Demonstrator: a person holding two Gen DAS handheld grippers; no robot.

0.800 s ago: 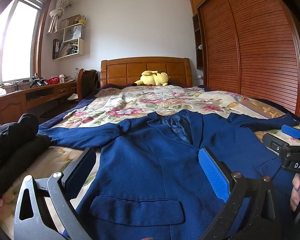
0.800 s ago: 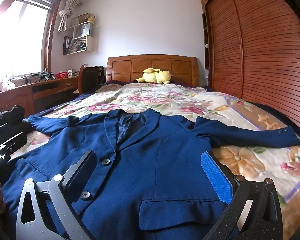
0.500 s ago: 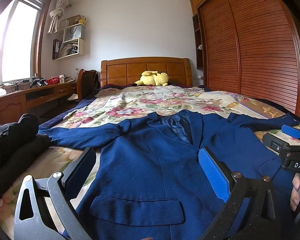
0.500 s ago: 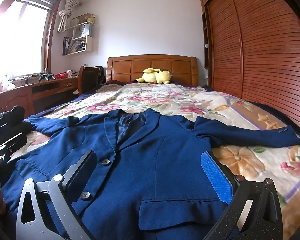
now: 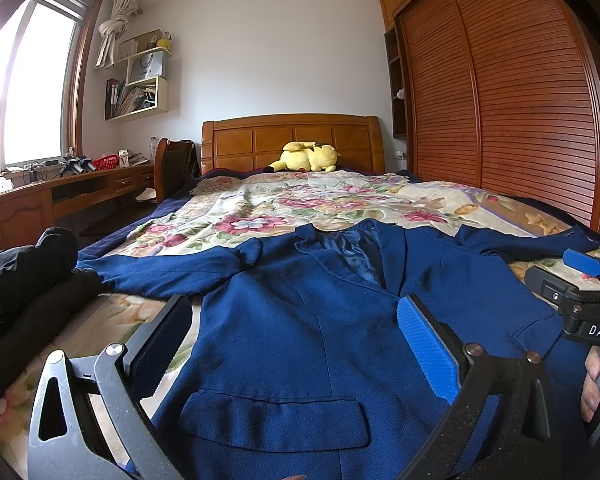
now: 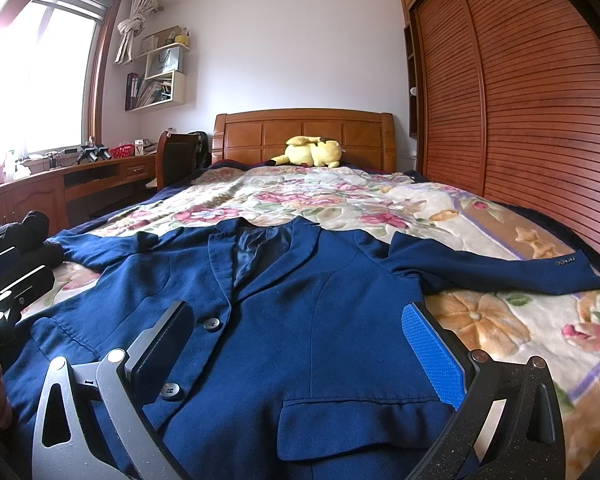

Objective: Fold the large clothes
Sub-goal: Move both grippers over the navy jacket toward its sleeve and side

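Lying face up on the bed (image 6: pixel 500 216), the blue jacket (image 6: pixel 320 320) runs lengthwise from its hem under the cameras to its collar toward the headboard, sleeves spread to either side. Left gripper (image 5: pixel 296 340) and right gripper (image 6: pixel 304 344) hover above the hem with fingers wide apart, holding nothing. Each hand is nearer its own sleeve, so either sleeve could be taken first.
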